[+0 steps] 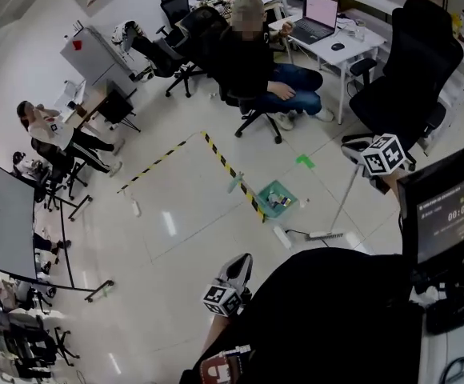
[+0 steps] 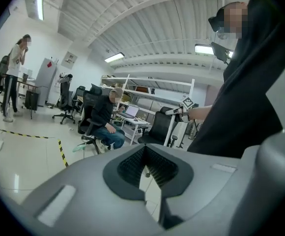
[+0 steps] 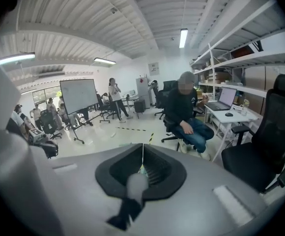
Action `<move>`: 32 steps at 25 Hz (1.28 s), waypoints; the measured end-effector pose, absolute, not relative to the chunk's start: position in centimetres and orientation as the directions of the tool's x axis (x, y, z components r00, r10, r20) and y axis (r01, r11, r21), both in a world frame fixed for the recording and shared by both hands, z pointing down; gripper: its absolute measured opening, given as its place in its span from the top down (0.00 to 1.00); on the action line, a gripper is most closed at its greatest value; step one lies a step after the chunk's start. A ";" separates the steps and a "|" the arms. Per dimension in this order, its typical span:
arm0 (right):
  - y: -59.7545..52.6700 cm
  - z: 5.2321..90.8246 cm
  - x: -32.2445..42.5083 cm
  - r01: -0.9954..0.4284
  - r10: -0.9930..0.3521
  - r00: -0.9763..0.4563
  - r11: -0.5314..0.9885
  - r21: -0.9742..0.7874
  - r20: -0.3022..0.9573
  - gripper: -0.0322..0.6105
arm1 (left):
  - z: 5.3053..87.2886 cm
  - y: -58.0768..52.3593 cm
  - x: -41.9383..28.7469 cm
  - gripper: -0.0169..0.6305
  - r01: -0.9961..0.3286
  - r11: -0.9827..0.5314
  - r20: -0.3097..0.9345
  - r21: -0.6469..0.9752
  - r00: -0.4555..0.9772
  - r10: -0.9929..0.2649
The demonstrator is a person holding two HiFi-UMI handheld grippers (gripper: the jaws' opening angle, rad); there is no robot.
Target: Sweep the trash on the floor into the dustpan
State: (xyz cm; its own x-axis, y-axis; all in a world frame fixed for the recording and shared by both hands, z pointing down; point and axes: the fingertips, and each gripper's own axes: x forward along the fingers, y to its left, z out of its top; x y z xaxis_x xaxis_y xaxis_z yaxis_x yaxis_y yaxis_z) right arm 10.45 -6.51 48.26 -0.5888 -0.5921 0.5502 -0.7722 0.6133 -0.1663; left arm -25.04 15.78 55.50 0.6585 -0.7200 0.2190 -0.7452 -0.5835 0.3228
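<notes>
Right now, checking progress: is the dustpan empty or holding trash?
Holding trash: small pieces lie inside the green dustpan, seen in the head view.

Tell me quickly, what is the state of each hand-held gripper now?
Left hand-held gripper: closed, empty.
Right hand-held gripper: closed on the broom handle.

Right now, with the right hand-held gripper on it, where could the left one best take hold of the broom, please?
Probably the bare pole about midway, below the right hand-held gripper and above the bristle head. Bring the left hand-held gripper in from the left, jaws across the pole: it is thin, straight and slants down to the floor.
</notes>
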 end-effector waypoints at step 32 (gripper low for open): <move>-37.3 62.7 2.2 -0.625 -0.396 -0.690 0.749 -0.222 0.605 0.95 | 57.1 -3.2 -23.9 0.97 -0.890 -0.324 0.414 0.320 0.439 -0.797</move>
